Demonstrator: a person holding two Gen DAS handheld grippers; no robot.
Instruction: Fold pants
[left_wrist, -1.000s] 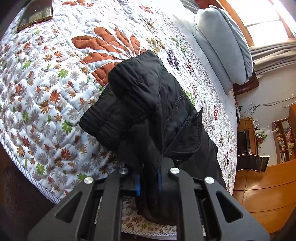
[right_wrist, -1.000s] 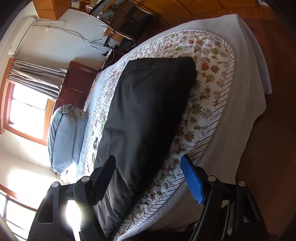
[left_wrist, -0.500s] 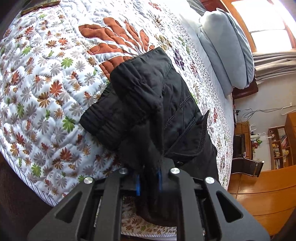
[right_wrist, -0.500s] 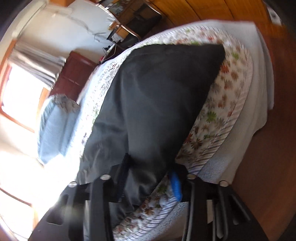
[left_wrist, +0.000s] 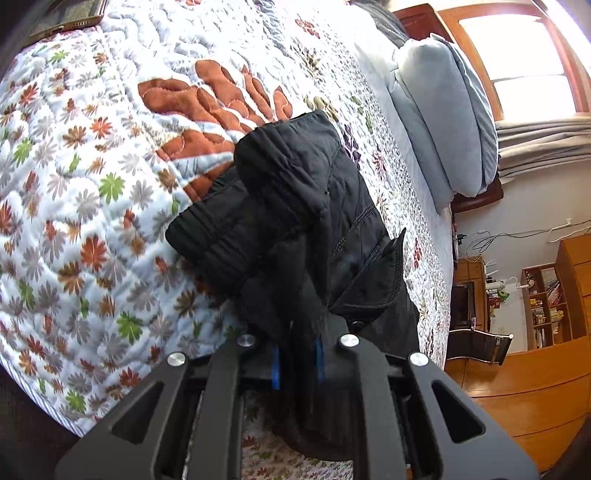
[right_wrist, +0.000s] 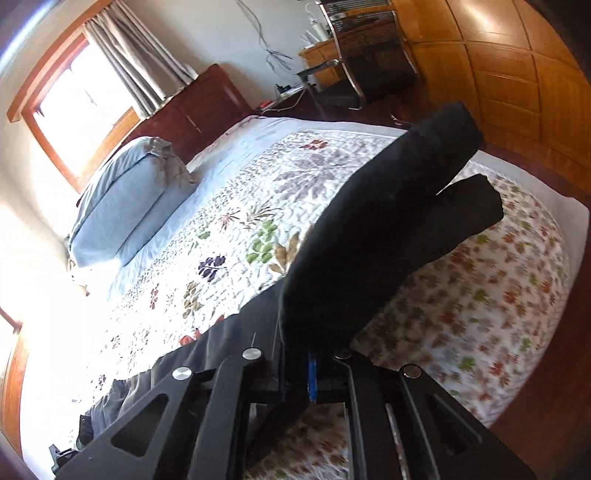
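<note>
Black pants (left_wrist: 303, 221) gripped at both ends, fold under way but unfinished.
The waist is clamped by the left gripper (left_wrist: 295, 360), the legs by the right gripper (right_wrist: 310, 373), lifted over the floral bedspread (left_wrist: 92, 184).

No readable text, label, brand, number or sign anywhere. Spines on the bookshelf (left_wrist: 546, 306) too small to make out; nothing printed on the black pants (left_wrist: 295, 229).
</note>
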